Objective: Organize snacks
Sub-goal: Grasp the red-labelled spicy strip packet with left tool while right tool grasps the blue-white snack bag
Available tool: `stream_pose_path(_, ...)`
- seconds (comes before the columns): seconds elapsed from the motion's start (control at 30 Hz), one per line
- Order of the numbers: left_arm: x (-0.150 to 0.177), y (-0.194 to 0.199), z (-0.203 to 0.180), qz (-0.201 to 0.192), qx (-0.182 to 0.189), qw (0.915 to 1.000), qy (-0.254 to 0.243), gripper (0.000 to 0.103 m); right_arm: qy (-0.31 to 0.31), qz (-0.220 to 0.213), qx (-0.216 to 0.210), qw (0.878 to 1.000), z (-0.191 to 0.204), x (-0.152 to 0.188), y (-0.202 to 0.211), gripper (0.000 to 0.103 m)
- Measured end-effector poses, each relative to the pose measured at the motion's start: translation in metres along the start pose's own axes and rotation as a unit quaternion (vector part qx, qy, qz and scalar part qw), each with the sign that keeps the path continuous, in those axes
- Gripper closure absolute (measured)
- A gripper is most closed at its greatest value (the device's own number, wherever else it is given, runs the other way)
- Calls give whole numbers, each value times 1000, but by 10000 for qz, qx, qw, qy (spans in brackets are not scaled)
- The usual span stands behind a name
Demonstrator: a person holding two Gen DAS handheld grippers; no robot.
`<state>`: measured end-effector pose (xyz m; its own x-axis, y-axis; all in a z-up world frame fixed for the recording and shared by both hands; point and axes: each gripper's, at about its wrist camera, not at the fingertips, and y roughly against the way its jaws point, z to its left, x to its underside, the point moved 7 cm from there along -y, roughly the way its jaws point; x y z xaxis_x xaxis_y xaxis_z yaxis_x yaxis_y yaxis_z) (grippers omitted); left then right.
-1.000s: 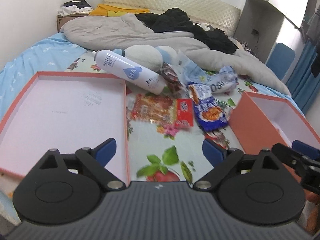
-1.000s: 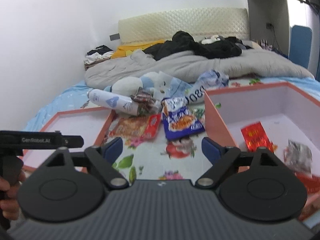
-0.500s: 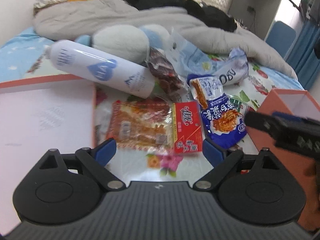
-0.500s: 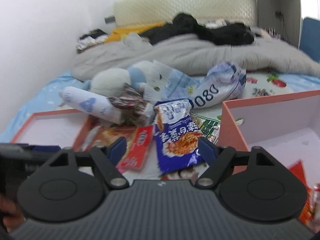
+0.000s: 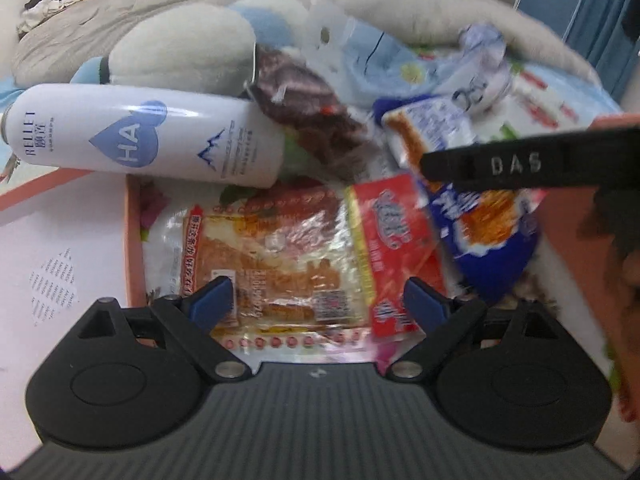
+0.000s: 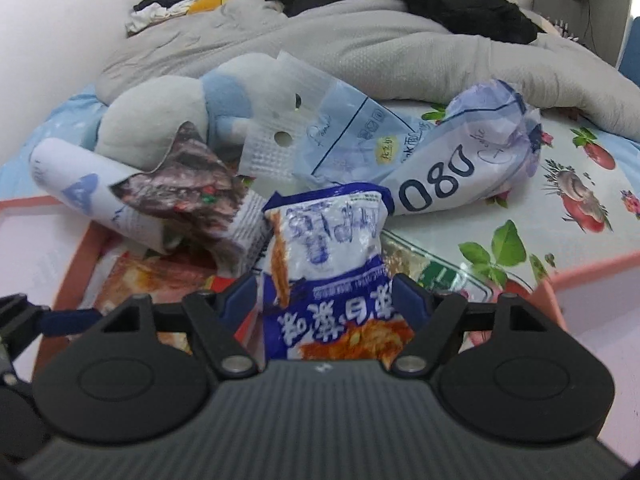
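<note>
An orange snack packet with a red end (image 5: 280, 248) lies flat on the flowered sheet. My left gripper (image 5: 318, 302) hovers low over its near edge, open, one finger on each side. To the right lies a blue and white snack bag (image 5: 492, 236), partly hidden in the left wrist view by a black finger (image 5: 520, 164) of the right gripper. In the right wrist view this bag (image 6: 328, 248) sits between the fingers of my right gripper (image 6: 324, 300), which flank its sides; the bag still rests on the bed. A dark snack packet (image 6: 188, 184) lies behind.
A white bottle (image 5: 148, 136) lies on its side beside a plush toy (image 5: 180, 48). Crumpled pale blue bags (image 6: 460, 160) lie farther back. A shallow pink lid (image 5: 60, 248) is at the left, a pink box (image 6: 592, 280) at the right. A grey quilt covers the far bed.
Both grippers have moved forward and down to the snack pile. The right one's jaws have narrowed around the blue and white bag. The left one now hangs over the orange packet.
</note>
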<state>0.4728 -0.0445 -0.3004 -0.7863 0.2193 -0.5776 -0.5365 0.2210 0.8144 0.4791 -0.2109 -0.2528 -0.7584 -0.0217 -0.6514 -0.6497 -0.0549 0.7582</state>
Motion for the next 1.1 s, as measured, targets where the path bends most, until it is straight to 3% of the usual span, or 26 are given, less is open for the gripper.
stream_pose_path(0.17, 8, -11, -6, -107, -357, 9976, -578, 8, 249, 225, 73, 9994, -1, -3, -21, 24)
stream_pose_path(0.37, 8, -12, -4, -76, -395, 9979, -514, 13, 204, 605, 17, 9980, -4, -2, -39, 28)
stream_pose_path(0.47, 8, -9, -4, -114, -429, 9978, -493, 22, 389, 538, 38, 9978, 0, -3, -36, 39)
stream_pose_path(0.6, 10, -2, -6, -181, -503, 9971, -536, 44, 437, 516, -6, 9977, 5, -3, -25, 58)
stream_pose_path(0.87, 11, 8, -10, -395, -482, 9972, -416, 66, 268, 309, -167, 9990, -6, 4, 17, 62)
stream_pose_path(0.9, 11, 11, -9, -435, -425, 9976, -338, 81, 231, 279, -182, 9992, -6, 6, 23, 62)
stream_pose_path(1.1, 15, 29, -7, -602, -365, 9974, 157, 87, -145, 254, -455, 9985, -2, 28, 56, 62)
